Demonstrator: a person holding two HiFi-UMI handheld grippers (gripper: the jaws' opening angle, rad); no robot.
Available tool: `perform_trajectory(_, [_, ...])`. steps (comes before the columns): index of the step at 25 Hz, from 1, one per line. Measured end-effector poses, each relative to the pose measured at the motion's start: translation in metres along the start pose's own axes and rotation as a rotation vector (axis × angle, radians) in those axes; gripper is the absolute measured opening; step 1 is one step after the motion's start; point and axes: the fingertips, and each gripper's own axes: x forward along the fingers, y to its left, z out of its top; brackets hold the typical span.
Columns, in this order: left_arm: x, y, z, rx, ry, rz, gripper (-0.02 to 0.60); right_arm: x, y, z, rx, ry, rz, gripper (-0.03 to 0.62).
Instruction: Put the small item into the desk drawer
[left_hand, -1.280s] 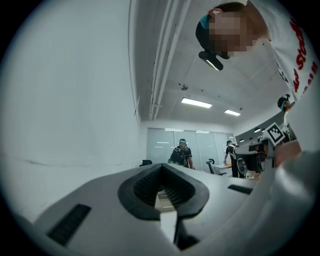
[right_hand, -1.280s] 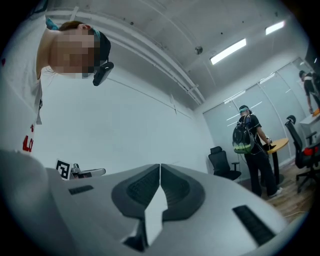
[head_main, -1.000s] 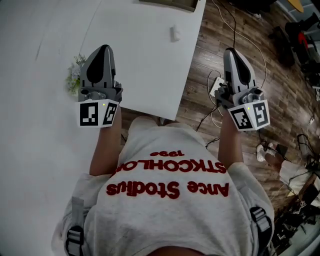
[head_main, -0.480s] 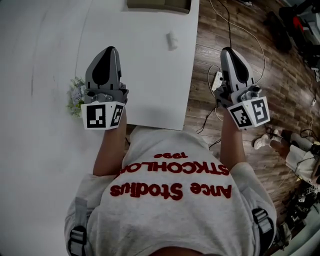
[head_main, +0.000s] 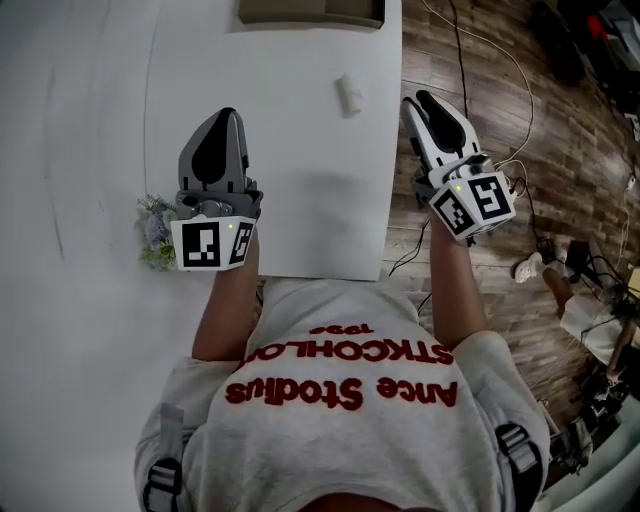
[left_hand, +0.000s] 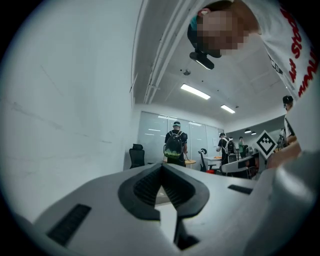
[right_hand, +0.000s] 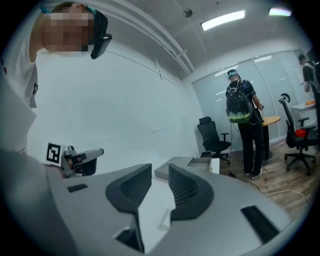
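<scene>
The small white item (head_main: 348, 93) lies on the white desk (head_main: 300, 190) near its right edge; it also shows past the right jaws (right_hand: 214, 165). A grey-brown open drawer (head_main: 310, 12) sits at the desk's far end and appears again in the right gripper view (right_hand: 182, 169). My left gripper (head_main: 224, 114) hovers over the desk, left of the item, jaws shut and empty (left_hand: 161, 169). My right gripper (head_main: 418, 100) is at the desk's right edge, just right of the item; its jaws (right_hand: 160, 172) are opening with nothing between them.
A small bunch of flowers (head_main: 153, 228) sits left of the desk by the left gripper. Cables (head_main: 470, 60) trail over the wooden floor on the right. A person with a backpack (right_hand: 242, 107) and office chairs (right_hand: 215, 137) stand far off.
My right gripper has swung left from over the floor to the desk's right edge, beside the item. The left gripper has barely moved.
</scene>
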Motion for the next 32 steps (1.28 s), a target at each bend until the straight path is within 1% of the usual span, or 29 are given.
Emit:
perform_trajectory(6, [0.016,0.011,-0.036,-0.023,0.041,-0.009,0.008,0.052,-0.020,-0.078,0.016,0.194,-0.030,0.144])
perform_trajectory(9, [0.011,0.012,-0.049,-0.029,0.059,-0.014,0.008,0.069,-0.022,-0.120,0.012,0.305,-0.045,0.144])
perform_trajectory(11, [0.002,0.011,-0.056,-0.032,0.070,-0.015,0.008,0.075,-0.019,-0.142,0.026,0.353,-0.046,0.149])
perform_trajectory(13, [-0.007,0.012,-0.063,-0.036,0.082,-0.014,0.007,0.080,-0.014,-0.159,0.042,0.386,-0.045,0.168])
perform_trajectory(16, [-0.016,0.014,-0.072,-0.046,0.096,-0.011,0.007,0.087,-0.010,-0.179,0.033,0.443,-0.051,0.190])
perform_trajectory(19, [-0.010,0.016,-0.078,-0.049,0.111,-0.010,0.007,0.096,-0.016,-0.192,0.029,0.494,-0.058,0.189])
perform_trajectory(21, [0.000,0.018,-0.079,-0.049,0.115,-0.009,0.008,0.102,-0.024,-0.190,0.027,0.492,-0.063,0.139])
perform_trajectory(22, [0.004,0.018,-0.078,-0.048,0.113,-0.007,0.007,0.104,-0.026,-0.185,0.030,0.479,-0.062,0.132])
perform_trajectory(27, [0.003,0.016,-0.067,-0.038,0.094,0.005,0.008,0.096,-0.023,-0.147,0.040,0.359,-0.055,0.126])
perform_trajectory(30, [0.014,0.017,-0.054,-0.027,0.074,0.006,0.007,0.092,-0.029,-0.108,0.052,0.263,-0.055,0.126])
perform_trajectory(32, [0.020,0.016,-0.042,-0.015,0.053,0.005,0.006,0.084,-0.029,-0.077,0.037,0.194,-0.055,0.126])
